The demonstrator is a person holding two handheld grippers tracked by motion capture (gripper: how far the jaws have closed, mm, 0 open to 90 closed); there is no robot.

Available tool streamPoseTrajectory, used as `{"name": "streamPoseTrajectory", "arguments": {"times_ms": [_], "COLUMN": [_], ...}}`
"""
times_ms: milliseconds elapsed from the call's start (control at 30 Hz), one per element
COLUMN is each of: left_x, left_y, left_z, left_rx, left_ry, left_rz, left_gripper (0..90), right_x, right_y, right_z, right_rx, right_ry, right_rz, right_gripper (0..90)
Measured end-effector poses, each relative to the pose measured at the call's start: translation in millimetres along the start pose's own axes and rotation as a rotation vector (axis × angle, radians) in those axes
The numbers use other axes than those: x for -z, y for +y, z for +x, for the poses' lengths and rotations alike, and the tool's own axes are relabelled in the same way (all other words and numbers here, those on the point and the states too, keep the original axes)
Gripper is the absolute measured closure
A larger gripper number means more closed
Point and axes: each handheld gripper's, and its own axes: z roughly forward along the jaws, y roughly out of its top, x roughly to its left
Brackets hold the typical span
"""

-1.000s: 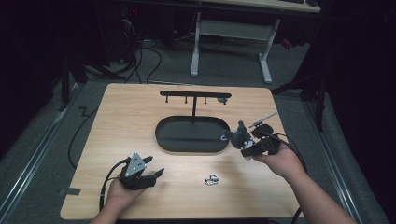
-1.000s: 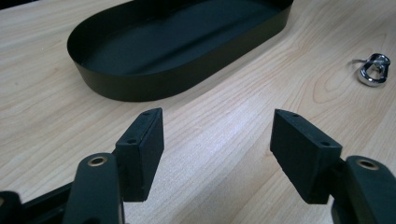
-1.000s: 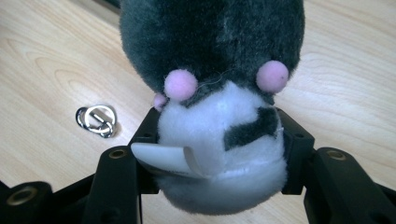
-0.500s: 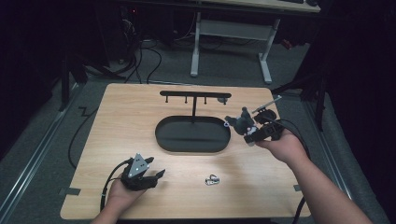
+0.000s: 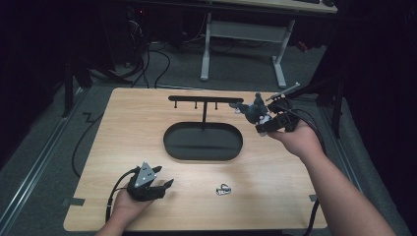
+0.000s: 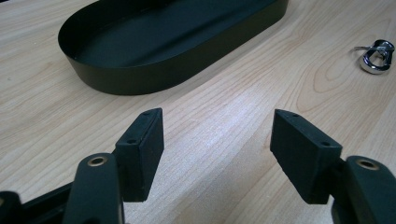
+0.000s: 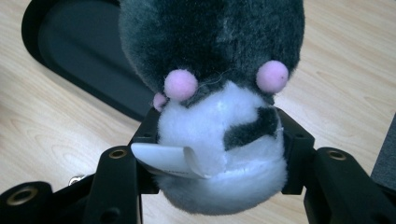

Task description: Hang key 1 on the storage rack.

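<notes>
A small plush toy (image 7: 219, 88), dark grey with a white belly and pink dots, is held in the air by my right gripper (image 5: 263, 118), which is shut on it. The plush toy (image 5: 253, 112) hangs near the right end of the black hook stand's bar (image 5: 204, 99), above the table's right side. The stand's oval black tray base (image 5: 202, 142) lies in the middle of the table. My left gripper (image 5: 160, 188) rests open near the front left edge; its fingers (image 6: 142, 149) hold nothing. A small silver key ring clip (image 5: 223, 189) lies on the wood in front of the tray.
The wooden table (image 5: 147, 123) is bounded by dark floor on all sides, with cables (image 5: 83, 142) trailing off its left edge. A white-legged desk frame (image 5: 241, 44) stands behind the table. The silver clip (image 6: 377, 55) lies to the right of my left gripper.
My right gripper has lifted the plush toy up and back, from beside the tray's right end toward the right end of the stand's bar. The left gripper has stayed put.
</notes>
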Motion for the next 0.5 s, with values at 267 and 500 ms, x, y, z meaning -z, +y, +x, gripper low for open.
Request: {"name": "streamPoseTrajectory", "arguments": {"times_ms": [267,500], "left_x": [4.4,8.1], "left_y": [-2.1,-4.6], "left_z": [-1.1,1.1], "left_rx": [-0.010,0.004], "left_ry": [0.006,0.014], "left_rz": [0.007,0.006], "left_gripper": [35.6,35.7], "right_x": [-12.0,-25.1], "right_y": [9.4,0.5], "right_z": [-1.5,-3.3], "right_rx": [-0.006,0.002], "right_ry": [-0.036,-0.049], "right_rz": [0.003,0.027], "right_gripper": [47.7,47.7]}}
